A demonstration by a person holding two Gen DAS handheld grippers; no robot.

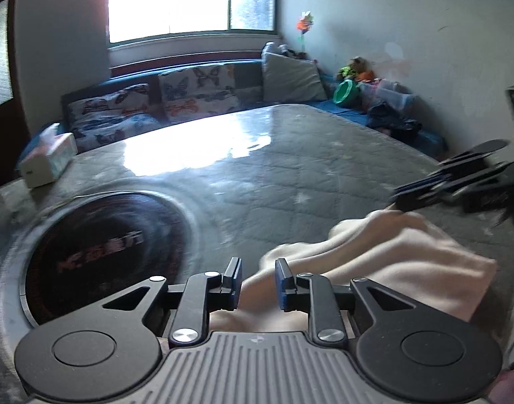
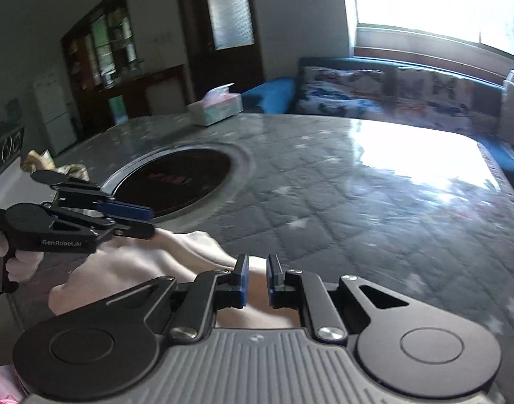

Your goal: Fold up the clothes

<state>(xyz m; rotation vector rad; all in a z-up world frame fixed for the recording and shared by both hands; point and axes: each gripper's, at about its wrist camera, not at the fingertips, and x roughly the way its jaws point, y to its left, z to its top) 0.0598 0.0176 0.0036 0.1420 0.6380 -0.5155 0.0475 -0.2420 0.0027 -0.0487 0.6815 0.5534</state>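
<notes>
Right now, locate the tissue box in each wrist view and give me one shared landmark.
Left wrist view: the tissue box sits at the far left edge of the quilted table, left of the round dark inset.
Right wrist view: the tissue box stands upper centre-left, at the table's far edge, beyond the inset.
Shared landmark: the round dark inset.

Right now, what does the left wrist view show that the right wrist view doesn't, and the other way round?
Only the left wrist view: the grey pillow, green bowl, toys and paper flower in the far corner.

Only the right wrist view: the dark cabinet, white fridge and crumpled patterned cloth at the table's left edge.

Both: the quilted table, its round dark inset, the tissue box, butterfly cushions, the cream garment, and both grippers, left gripper and right gripper, at the garment.
</notes>
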